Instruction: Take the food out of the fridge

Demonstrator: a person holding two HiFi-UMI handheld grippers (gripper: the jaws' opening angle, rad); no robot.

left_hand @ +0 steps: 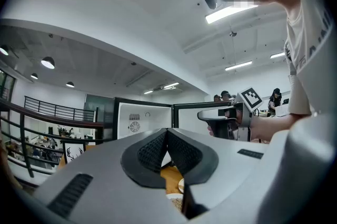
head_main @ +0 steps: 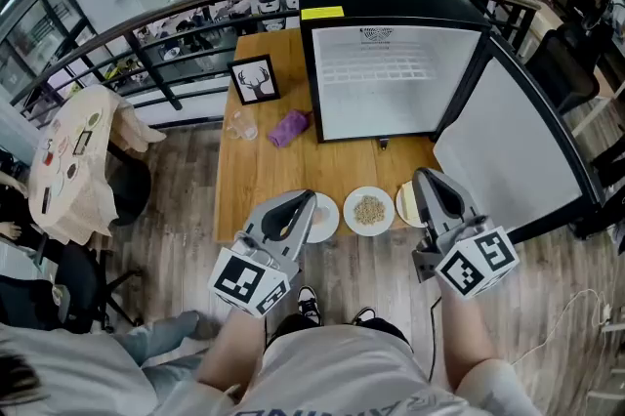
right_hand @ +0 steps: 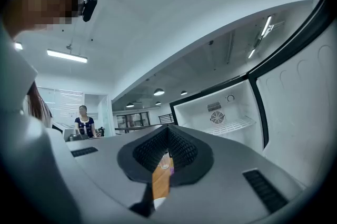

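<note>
On the light wooden table, before the black mini fridge with its white door swung wide, three small round white plates sit in a row near the front edge. The middle plate carries brownish grainy food. In the head view the left gripper overlaps the left plate and the right gripper overlaps the right plate — the food lies between them. Both pairs of jaws are closed tip to tip, empty.
</note>
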